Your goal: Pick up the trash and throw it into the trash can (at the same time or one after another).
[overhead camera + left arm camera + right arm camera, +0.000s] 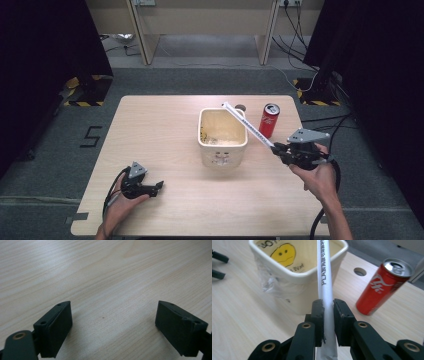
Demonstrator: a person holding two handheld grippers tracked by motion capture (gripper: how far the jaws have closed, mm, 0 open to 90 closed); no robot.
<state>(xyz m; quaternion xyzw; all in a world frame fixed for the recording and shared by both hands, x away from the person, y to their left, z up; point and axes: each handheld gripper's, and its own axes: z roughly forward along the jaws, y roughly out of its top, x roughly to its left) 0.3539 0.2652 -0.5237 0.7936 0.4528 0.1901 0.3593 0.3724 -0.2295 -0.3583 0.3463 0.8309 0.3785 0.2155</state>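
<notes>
Right gripper [327,312] clamps a long white paper-wrapped straw [325,272], which slants up over the rim of the cream square plastic tub [222,145] at mid-table. Beside the tub stands a red drinks can [269,120]. Left gripper [113,327] rests gaping on the pale wooden table [160,125].

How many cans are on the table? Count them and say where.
1. The red can stands upright near the far right of the table, just right of the cream tub.
</notes>
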